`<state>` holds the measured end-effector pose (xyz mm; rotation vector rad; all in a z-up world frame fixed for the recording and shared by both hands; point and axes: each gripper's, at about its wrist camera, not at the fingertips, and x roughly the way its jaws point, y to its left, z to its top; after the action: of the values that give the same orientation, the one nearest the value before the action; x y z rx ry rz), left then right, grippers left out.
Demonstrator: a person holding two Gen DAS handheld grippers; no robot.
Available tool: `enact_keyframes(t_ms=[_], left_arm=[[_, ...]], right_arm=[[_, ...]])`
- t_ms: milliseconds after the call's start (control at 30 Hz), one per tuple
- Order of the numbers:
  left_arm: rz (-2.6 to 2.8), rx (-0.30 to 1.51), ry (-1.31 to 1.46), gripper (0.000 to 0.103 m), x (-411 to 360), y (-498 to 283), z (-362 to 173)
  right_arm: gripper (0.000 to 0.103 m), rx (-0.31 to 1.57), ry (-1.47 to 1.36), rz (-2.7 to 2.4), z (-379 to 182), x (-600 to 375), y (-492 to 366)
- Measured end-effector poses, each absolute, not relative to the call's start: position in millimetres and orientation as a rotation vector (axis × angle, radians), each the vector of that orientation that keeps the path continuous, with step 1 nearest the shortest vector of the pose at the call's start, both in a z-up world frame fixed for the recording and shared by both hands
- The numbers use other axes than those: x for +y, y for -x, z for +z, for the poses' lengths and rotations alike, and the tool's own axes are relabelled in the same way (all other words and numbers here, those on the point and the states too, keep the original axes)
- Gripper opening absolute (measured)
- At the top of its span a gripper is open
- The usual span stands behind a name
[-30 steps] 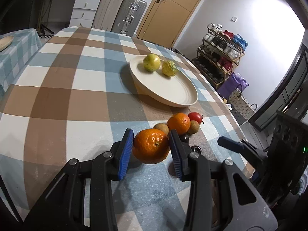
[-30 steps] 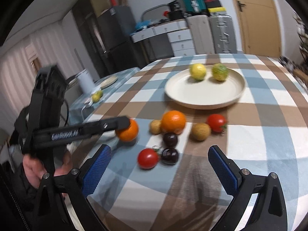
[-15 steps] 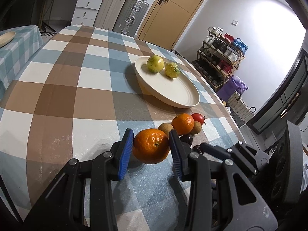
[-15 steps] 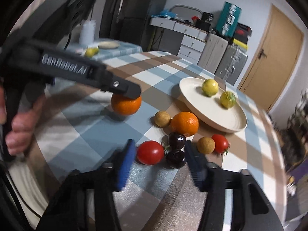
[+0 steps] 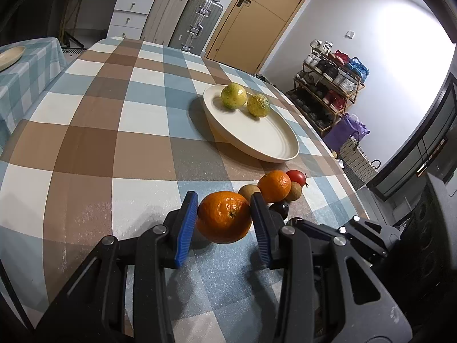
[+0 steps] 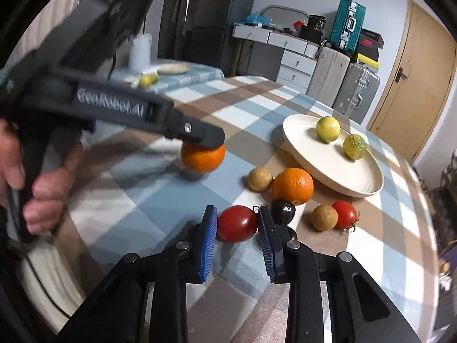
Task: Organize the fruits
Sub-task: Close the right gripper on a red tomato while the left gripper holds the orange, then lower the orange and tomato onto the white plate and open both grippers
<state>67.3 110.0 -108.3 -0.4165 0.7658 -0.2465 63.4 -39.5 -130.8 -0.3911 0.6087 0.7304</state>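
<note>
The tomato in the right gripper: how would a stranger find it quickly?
Start at the cream plate; a fruit cluster lies on the tablecloth before it. At the cluster's near edge, beside a dark cherry, the bigger tomato sits between the right gripper's blue pads, which have just been closing.

Shoe rack (image 5: pixel 331 85), suitcases (image 5: pixel 185 20), white drawer unit (image 5: pixel 128 14) and wooden door (image 5: pixel 257 14) beyond the checked table

An orange mandarin (image 5: pixel 224 220) and a red tomato (image 6: pixel 237 223) were framed by blue-padded black claws above a bench (image 5: pixel 114 131) checked brown, blue and white.
</note>
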Motion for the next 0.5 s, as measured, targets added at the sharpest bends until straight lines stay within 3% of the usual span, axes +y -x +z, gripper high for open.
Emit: enact_keyframes(t_ms=[500], left_arm=[[-0.243,0.744,0.393,0.035,113.2,-119.7,-79.2]], right_arm=[[0.029,0.598,0.017,0.775,-87.6,-88.8,-114.0]])
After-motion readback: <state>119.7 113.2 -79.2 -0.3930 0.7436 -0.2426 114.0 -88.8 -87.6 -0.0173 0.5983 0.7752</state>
